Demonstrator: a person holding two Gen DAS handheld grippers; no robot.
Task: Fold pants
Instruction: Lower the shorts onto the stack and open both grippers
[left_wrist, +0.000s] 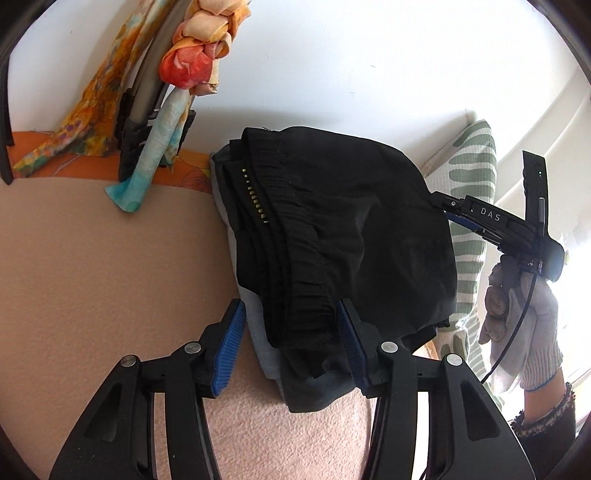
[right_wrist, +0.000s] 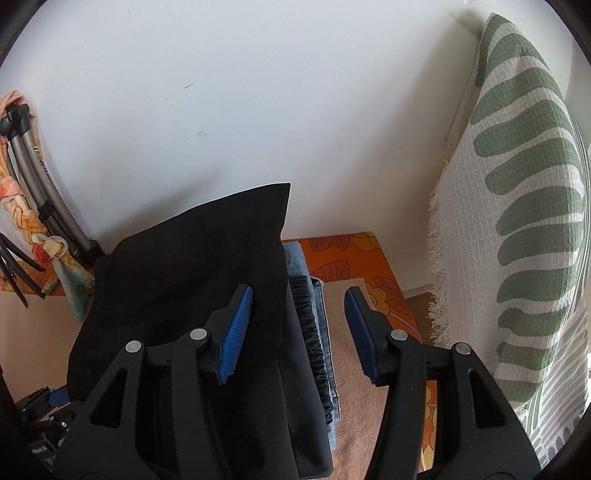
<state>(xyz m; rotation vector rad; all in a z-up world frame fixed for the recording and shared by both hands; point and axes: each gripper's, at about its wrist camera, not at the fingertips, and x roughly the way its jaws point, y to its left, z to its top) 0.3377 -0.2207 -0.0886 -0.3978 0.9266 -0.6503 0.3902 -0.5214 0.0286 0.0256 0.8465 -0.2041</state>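
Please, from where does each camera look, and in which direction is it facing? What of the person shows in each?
Left wrist: sits on the left tool, looks forward and down at the folded black pants on a stack; the person's gloved right hand shows, holding the right tool.
Right wrist: sits on the right tool, looks down along the stack's edge toward the white wall; no hand shows.
Shared: the black pants, the green-patterned pillow, the knotted scarf.
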